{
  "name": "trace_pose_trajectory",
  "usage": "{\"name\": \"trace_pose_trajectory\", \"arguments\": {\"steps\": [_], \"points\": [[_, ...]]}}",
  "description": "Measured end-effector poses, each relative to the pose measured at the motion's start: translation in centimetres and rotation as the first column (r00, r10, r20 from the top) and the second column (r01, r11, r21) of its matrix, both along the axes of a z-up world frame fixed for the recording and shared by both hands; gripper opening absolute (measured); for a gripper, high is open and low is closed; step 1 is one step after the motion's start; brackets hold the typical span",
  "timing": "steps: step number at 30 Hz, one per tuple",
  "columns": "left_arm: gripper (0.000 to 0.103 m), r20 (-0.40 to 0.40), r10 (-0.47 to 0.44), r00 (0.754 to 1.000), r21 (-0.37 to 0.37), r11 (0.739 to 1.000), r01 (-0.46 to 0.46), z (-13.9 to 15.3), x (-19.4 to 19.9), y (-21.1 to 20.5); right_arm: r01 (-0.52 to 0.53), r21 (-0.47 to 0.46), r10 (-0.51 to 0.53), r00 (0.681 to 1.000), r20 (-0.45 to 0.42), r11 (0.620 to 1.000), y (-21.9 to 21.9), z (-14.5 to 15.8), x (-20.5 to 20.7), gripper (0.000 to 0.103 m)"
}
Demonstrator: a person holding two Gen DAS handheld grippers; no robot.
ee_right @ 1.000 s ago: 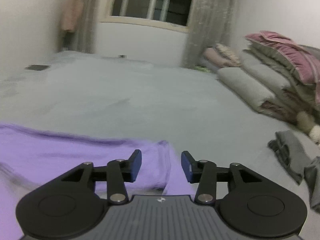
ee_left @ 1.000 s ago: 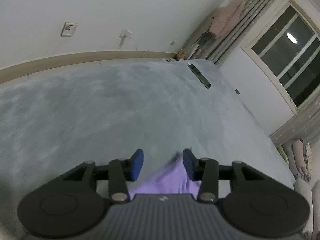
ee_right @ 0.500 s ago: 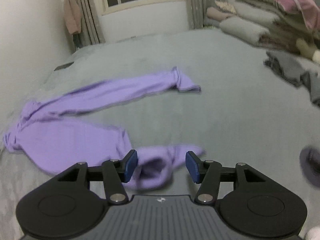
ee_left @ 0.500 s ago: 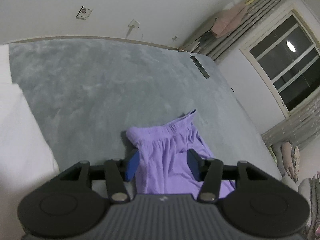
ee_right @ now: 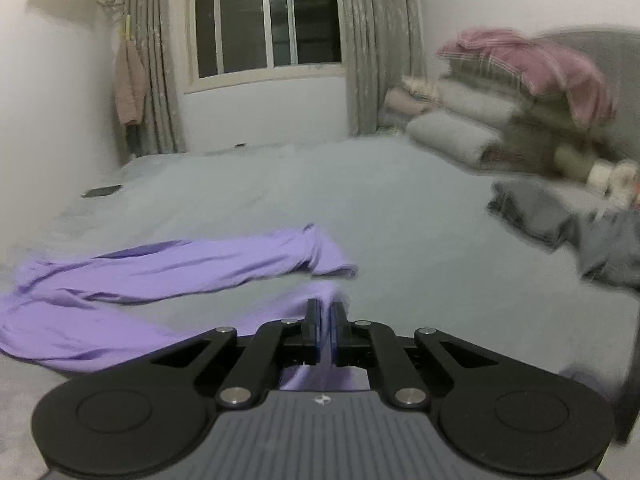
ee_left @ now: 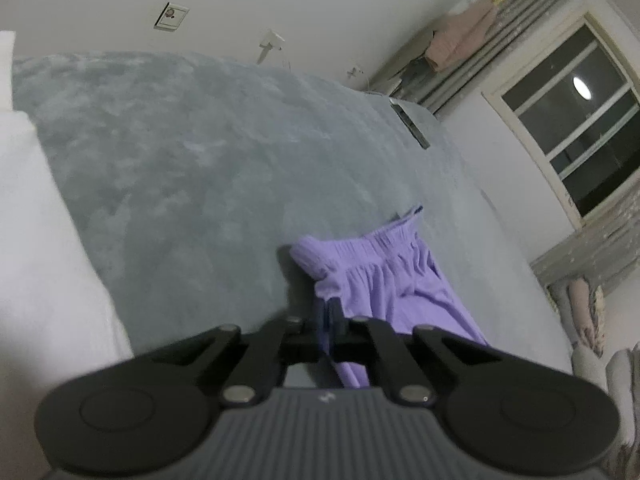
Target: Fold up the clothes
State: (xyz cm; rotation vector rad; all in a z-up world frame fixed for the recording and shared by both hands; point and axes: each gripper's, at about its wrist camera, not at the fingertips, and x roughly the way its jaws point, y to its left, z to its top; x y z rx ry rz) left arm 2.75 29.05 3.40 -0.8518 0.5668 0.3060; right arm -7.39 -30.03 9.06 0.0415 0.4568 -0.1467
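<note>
**Both grippers clamp onto the purple trousers**

Half a second ago both grippers stood wide open over the cloth; now each has come fully together. In the left wrist view, the left gripper (ee_left: 329,322) at lower centre has its blue pads pinched on the corner of the purple trousers (ee_left: 394,276) just below the gathered waistband, which lies right of centre on the grey bed (ee_left: 192,168). The trousers run from there toward the lower right of the frame. A white sleeve or cloth (ee_left: 44,264) fills the left edge.

In the right wrist view, the right gripper (ee_right: 325,320) at lower centre is closed on the near leg end of the trousers (ee_right: 180,264), with purple cloth visible between and under the pads. The other leg stretches across the middle left of the frame, its hem ending just above the gripper. Grey folded clothes (ee_right: 560,224) lie at the right edge, below stacked bedding (ee_right: 500,104).
</note>
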Motion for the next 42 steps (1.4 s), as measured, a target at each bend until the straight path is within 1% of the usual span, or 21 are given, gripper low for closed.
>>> {"name": "trace_pose_trajectory", "arguments": {"steps": [3,5,7,9,11,15,18,19,20,21,22,25,26,27,29,31,34,37,39,40,42], "points": [[0.001,0.023,0.005,1.0,-0.026,1.0,-0.005,-0.1,-0.1,0.3,0.043,-0.061,-0.043,0.999,-0.009,0.997,0.5,-0.1,0.8,0.006],[0.001,0.035,-0.007,0.999,-0.058,0.998,0.009,-0.3,-0.1,0.5,0.044,-0.065,-0.046,0.999,-0.028,0.997,0.9,-0.5,1.1,0.006],[0.004,0.04,-0.009,0.999,-0.099,0.995,0.013,-0.7,0.1,0.8,0.047,-0.031,-0.049,0.997,-0.059,0.998,0.9,-0.9,0.9,0.014],[0.01,0.043,-0.006,0.999,-0.131,0.991,0.011,-1.1,0.2,1.0,0.054,0.039,-0.05,0.994,-0.096,0.998,0.6,-1.7,0.2,0.032],[0.013,0.048,0.001,0.999,-0.138,0.99,0.006,-1.4,0.5,1.1,0.049,0.095,-0.035,0.989,-0.141,0.994,0.3,-2.6,-0.5,0.036],[0.013,0.068,0.0,0.998,-0.155,0.988,0.01,-2.4,1.4,1.1,0.037,0.134,-0.008,0.978,-0.209,0.99,-0.2,-4.1,-0.3,0.037],[0.013,0.064,-0.016,0.998,-0.13,0.991,0.024,-3.0,2.4,0.8,0.0,0.163,0.038,0.972,-0.231,0.987,0.2,-5.5,0.6,0.037],[0.007,0.065,-0.028,0.997,-0.112,0.993,0.036,-3.0,2.7,0.6,-0.01,0.161,0.048,0.971,-0.236,0.987,0.4,-5.8,1.2,0.037],[0.001,0.071,-0.035,0.997,-0.098,0.994,0.042,-2.9,2.9,0.4,-0.014,0.154,0.051,0.97,-0.238,0.988,0.5,-6.0,1.7,0.032],[0.001,0.081,-0.036,0.996,-0.087,0.995,0.043,-2.6,2.9,0.4,-0.002,0.133,0.034,0.972,-0.233,0.991,0.5,-6.1,2.0,0.018],[0.001,0.091,-0.038,0.995,-0.076,0.996,0.045,-2.3,3.0,0.4,0.008,0.11,0.017,0.974,-0.224,0.994,0.5,-6.0,2.1,0.013],[0.0,0.145,-0.002,0.989,-0.1,0.995,0.016,-0.9,2.5,1.4,0.022,0.027,-0.018,0.987,-0.162,0.999,0.4,-4.9,1.7,0.007],[0.0,0.164,0.013,0.986,-0.112,0.994,0.005,-0.4,2.3,1.8,0.03,-0.022,-0.032,0.99,-0.137,0.999,0.5,-4.4,1.5,0.006],[0.0,0.185,0.029,0.982,-0.124,0.992,-0.006,0.2,2.0,2.3,0.042,-0.125,-0.055,0.993,-0.103,0.991,1.1,-3.8,1.4,0.005],[0.0,0.218,0.062,0.974,-0.132,0.991,-0.034,1.4,1.4,3.0,0.059,-0.313,-0.066,0.998,-0.013,0.948,2.2,-2.7,1.0,0.005],[0.0,0.241,0.092,0.966,-0.135,0.989,-0.06,2.4,0.7,3.7,0.081,-0.437,-0.048,0.995,0.086,0.896,3.1,-2.0,0.9,0.005],[0.0,0.251,0.114,0.961,-0.15,0.986,-0.078,2.8,0.3,4.1,0.145,-0.596,-0.022,0.978,0.209,0.789,4.4,-1.8,1.1,0.005],[0.0,0.219,0.119,0.968,-0.158,0.984,-0.085,2.2,-0.1,4.1,0.135,-0.616,-0.068,0.989,0.131,0.776,4.3,-3.6,2.3,0.012],[0.0,0.198,0.121,0.973,-0.167,0.982,-0.088,1.6,-0.6,4.2,0.082,-0.631,-0.129,0.991,-0.029,0.771,3.6,-5.9,3.6,0.017],[0.0,0.189,0.122,0.974,-0.173,0.981,-0.089,1.3,-0.8,4.3,0.063,-0.625,-0.153,0.984,-0.09,0.778,3.2,-6.8,4.0,0.017],[0.0,0.18,0.12,0.976,-0.169,0.982,-0.09,1.0,-1.1,4.2,0.069,-0.549,-0.162,0.979,-0.122,0.833,2.2,-6.9,3.6,0.02]]}}
